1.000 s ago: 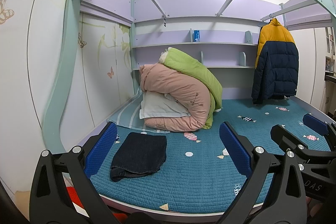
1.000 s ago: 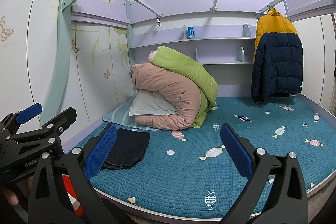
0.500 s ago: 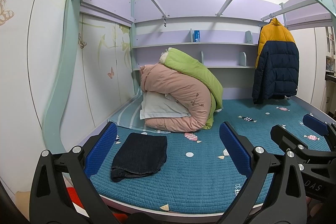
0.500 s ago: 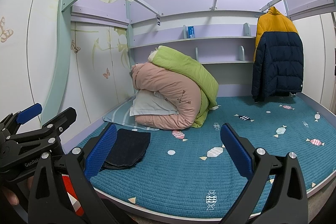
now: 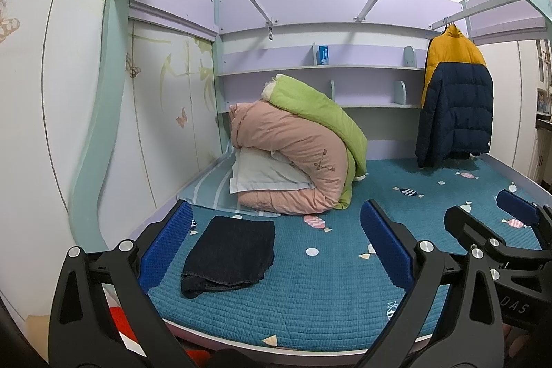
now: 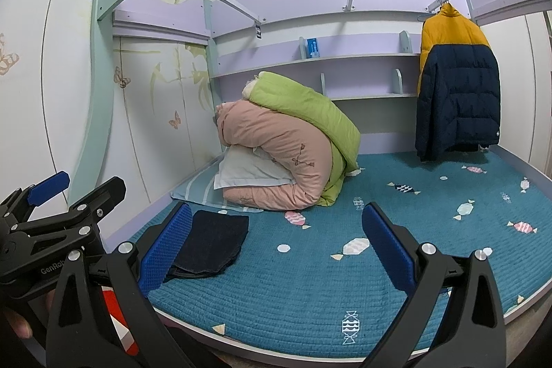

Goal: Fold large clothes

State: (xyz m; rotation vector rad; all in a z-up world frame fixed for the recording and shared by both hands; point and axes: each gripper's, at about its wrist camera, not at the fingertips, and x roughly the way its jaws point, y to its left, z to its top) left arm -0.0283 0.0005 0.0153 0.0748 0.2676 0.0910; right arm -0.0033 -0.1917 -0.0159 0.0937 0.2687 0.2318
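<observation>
A: Left wrist view first. What is the left gripper doing?

B: Its two blue-padded fingers are spread wide with nothing between them. It is held off the near edge of the bed, above the teal quilted cover.

A: And the garment?

B: A dark folded garment, denim by the look of it, lies flat on the cover near the front left corner of the bed. In this view it sits between the left gripper's fingers in the frame, closer to the left pad, but the fingers are not touching it.

A: The right gripper?

B: From its own camera the right gripper is likewise wide apart and holds nothing. The folded garment shows partly behind its left pad, apart from it as far as I can tell. The left gripper appears at the left edge of that view, beside the bed's front corner.

A: What else is on the bed?

B: Toward the back left, a pink duvet is rolled around a white pillow, with a green duvet draped over it. A yellow and navy puffer jacket hangs from a rail at the back right, its hem reaching down near the cover.
</observation>
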